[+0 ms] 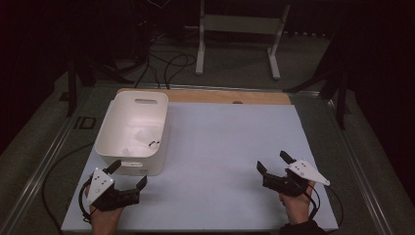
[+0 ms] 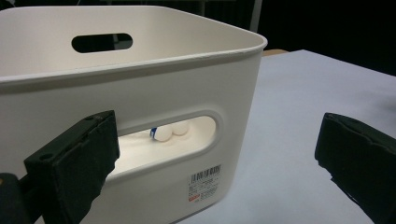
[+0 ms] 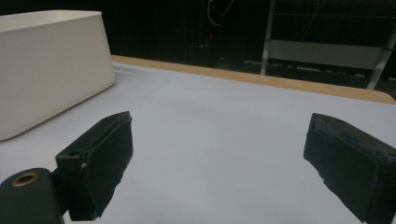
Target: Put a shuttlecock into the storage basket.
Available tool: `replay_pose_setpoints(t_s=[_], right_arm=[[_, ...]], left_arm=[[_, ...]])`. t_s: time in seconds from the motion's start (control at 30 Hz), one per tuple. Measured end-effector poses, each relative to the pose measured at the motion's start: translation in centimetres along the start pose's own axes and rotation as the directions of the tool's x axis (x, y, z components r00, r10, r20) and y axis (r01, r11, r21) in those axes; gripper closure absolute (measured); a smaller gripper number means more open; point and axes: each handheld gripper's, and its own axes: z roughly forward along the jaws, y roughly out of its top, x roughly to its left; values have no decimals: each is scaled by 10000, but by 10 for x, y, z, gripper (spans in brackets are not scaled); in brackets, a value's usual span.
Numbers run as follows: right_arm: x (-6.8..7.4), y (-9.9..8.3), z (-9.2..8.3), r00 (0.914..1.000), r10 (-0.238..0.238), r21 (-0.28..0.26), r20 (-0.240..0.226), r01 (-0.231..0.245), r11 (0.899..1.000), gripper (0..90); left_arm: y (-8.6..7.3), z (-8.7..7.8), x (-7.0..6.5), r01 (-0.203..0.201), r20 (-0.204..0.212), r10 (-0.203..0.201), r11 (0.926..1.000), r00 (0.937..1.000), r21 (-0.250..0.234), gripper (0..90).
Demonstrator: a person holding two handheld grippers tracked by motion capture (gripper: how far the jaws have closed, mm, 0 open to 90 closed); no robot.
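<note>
White bin before left gripper

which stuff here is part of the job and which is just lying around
In the job:
- white plastic bin with handle slots
- small white items inside it
- left hand-held gripper, open
- right hand-held gripper, open

Lying about:
- white metal stand behind the table
- black floor cables
</note>
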Motion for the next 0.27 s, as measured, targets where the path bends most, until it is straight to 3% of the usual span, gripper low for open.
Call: replay_pose_setpoints(t_s=[0.27], right_arm=[[-4,-9,-6,9999,77,-212,145,-74,9997,81]], left_arm=[[0,2,1,-74,-57,74,9999,10000,90,5]])
